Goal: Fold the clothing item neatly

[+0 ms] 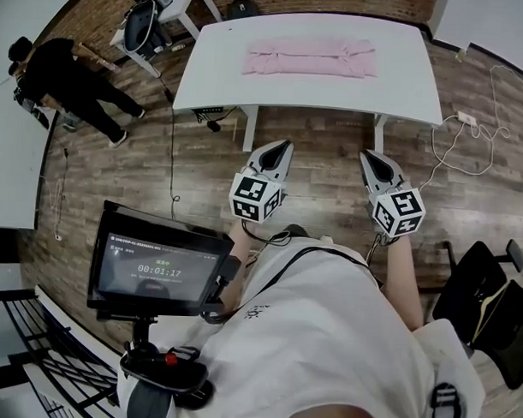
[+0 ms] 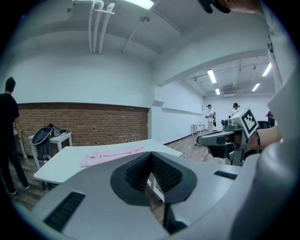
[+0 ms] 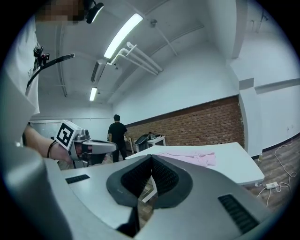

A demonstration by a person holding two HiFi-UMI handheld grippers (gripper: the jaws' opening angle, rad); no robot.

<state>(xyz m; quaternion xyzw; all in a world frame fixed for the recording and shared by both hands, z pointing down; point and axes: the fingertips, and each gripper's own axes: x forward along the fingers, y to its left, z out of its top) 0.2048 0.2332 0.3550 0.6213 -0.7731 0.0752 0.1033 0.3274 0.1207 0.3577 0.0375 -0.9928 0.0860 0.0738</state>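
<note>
A pink garment [image 1: 310, 58] lies folded in a long flat band on the white table [image 1: 214, 82] ahead of me. It also shows as a pink strip in the left gripper view [image 2: 110, 154] and the right gripper view [image 3: 190, 157]. My left gripper [image 1: 285, 150] is held in front of my chest, well short of the table, shut with nothing between its jaws. My right gripper [image 1: 367, 158] hangs beside it at the same height, also shut and empty. Both point toward the table.
A monitor on a stand [image 1: 161, 262] sits at my lower left. A person in black [image 1: 73, 82] stands at the far left near a second small table [image 1: 178, 8]. Cables and a power strip [image 1: 466, 119] lie on the wooden floor at the right. A black chair [image 1: 490, 293] stands at my right.
</note>
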